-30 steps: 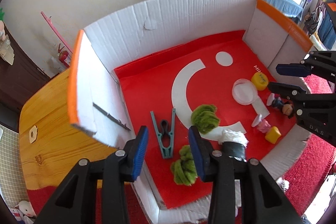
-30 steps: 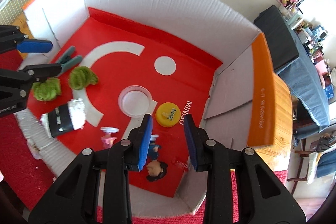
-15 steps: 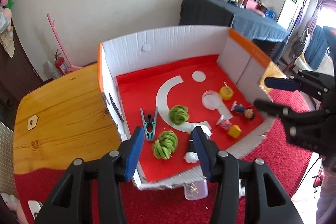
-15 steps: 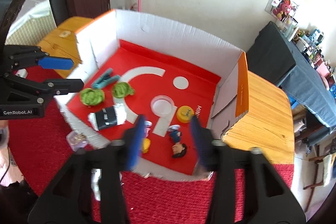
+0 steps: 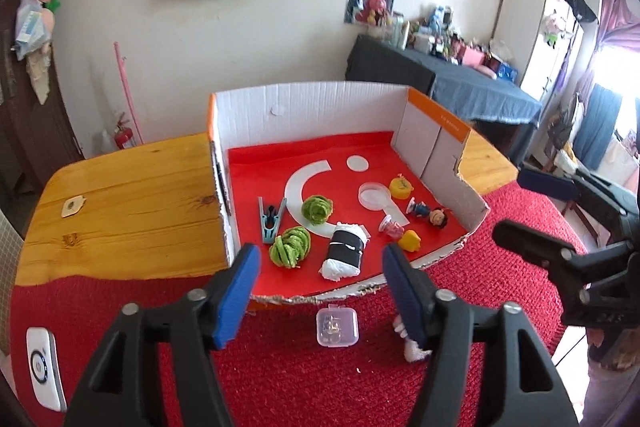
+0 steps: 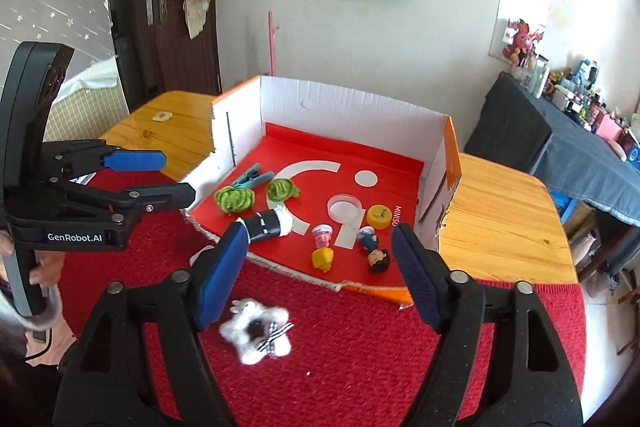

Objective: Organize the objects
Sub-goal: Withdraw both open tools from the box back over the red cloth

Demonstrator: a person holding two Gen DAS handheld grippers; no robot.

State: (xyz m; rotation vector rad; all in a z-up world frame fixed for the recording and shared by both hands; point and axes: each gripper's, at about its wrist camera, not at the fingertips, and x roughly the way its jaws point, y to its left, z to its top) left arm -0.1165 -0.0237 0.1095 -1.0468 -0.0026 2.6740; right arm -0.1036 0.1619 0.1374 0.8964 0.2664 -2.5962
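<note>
A cardboard box [image 5: 304, 111] [image 6: 340, 103] with a red floor holds two green yarn balls [image 5: 290, 247], a teal clothes peg [image 5: 271, 221], a black-and-white roll [image 5: 345, 251], a clear lid [image 5: 374, 194], a yellow cap [image 5: 400, 185] and small toy figures [image 6: 376, 253]. On the red cloth in front of the box lie a clear plastic case [image 5: 336, 327] and a fluffy white star clip [image 6: 258, 331]. My left gripper [image 5: 320, 291] [image 6: 176, 177] hovers before the box, jaws opening, nothing between them. My right gripper [image 6: 318, 279] [image 5: 510, 205] is likewise opening and empty.
The box stands on a wooden table [image 5: 132, 203] partly covered by a red knitted cloth [image 6: 360, 359]. A white device [image 5: 42, 367] lies at the cloth's near left. A person's hand [image 6: 40, 267] holds the left gripper's handle. Cluttered furniture lines the far wall.
Both grippers have pulled back out of the box and their jaws have spread wider. The clear case and the fluffy clip on the cloth have come into view.
</note>
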